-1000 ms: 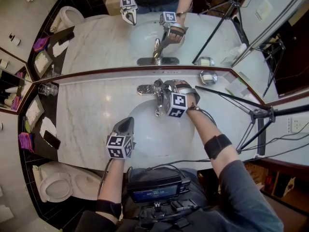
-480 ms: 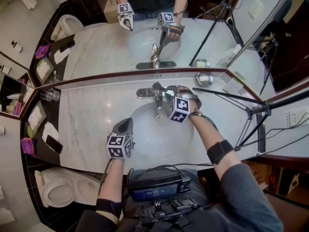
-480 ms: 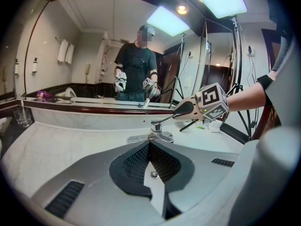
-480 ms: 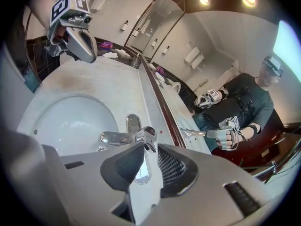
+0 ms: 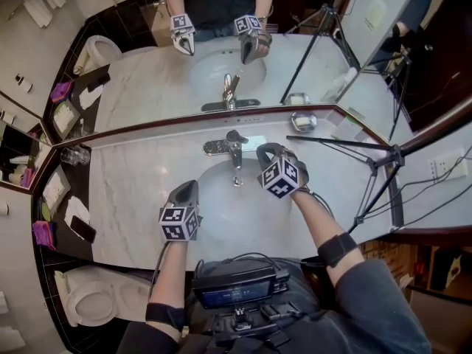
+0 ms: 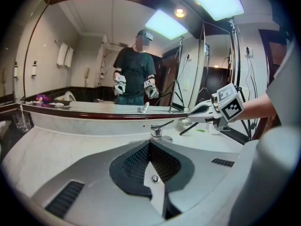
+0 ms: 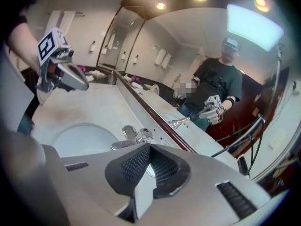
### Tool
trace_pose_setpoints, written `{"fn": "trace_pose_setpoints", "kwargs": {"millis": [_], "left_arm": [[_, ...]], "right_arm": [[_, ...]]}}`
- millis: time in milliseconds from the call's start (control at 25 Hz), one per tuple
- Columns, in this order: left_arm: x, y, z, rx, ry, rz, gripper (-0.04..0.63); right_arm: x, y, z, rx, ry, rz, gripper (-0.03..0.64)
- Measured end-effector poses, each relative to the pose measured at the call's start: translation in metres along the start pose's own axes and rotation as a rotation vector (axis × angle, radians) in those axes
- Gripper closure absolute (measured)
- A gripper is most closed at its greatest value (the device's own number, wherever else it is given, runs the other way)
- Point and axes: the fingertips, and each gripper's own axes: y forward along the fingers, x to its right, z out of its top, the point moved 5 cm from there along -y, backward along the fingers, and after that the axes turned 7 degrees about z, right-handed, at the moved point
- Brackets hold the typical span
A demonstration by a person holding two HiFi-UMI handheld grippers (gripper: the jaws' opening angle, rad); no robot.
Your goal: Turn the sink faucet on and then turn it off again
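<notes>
Faucet (image 5: 234, 150) stands at the middle of the countertop's (image 5: 133, 175) back edge, against the mirror (image 5: 147, 72), with its spout reaching out over the back rim of the basin (image 5: 221, 205). Its lever (image 5: 236, 136) sits on top of the body. In the left gripper view the lever (image 6: 165, 125) slants upward toward the right-hand side of the countertop, so its long axis runs roughly along the back edge rather than out toward the person. No stream can be made out at the spout, so I cannot tell whether water runs.

The right gripper (image 5: 263, 151) is the nearer one. Its tips hang just to the right of the faucet, close but apart from it, above the basin's back right rim. From those tips the lever lies to the left and a little further back. Its jaws have just been closing and now meet, with nothing between them.

The left gripper (image 5: 189, 189) hovers over the front left part of the basin, well apart from the faucet, which lies ahead and to the right of it. Its jaws are pressed together on nothing.

Any coming push on the lever most likely falls to the right hand, reaching in sideways from the lever's free end.
</notes>
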Motion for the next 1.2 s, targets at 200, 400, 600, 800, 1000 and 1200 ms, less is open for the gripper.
{"fn": "trace_pose_setpoints", "kwargs": {"millis": [200,400,600,800,1000,1200], "left_arm": [[0.003,-0.001,0.002,0.020,0.001,0.003,0.594],[0.006,-0.002,0.004,0.039,-0.001,0.002,0.594],[0.008,-0.003,0.006,0.054,-0.002,0.004,0.594],[0.009,-0.004,0.007,0.060,0.011,0.002,0.594],[0.008,-0.002,0.006,0.067,-0.009,0.019,0.594],[0.008,0.005,0.009,0.064,0.030,0.021,0.594]], "right_arm": [[0.000,-0.031,-0.015,0.084,0.294,-0.020,0.600],[-0.011,-0.048,-0.038,0.125,0.460,-0.039,0.600],[-0.020,-0.058,-0.057,0.166,0.586,-0.049,0.600],[-0.022,-0.060,-0.068,0.178,0.616,-0.047,0.600],[-0.025,-0.058,-0.070,0.173,0.614,-0.039,0.598],[-0.028,-0.054,-0.072,0.162,0.613,-0.026,0.598]]}}
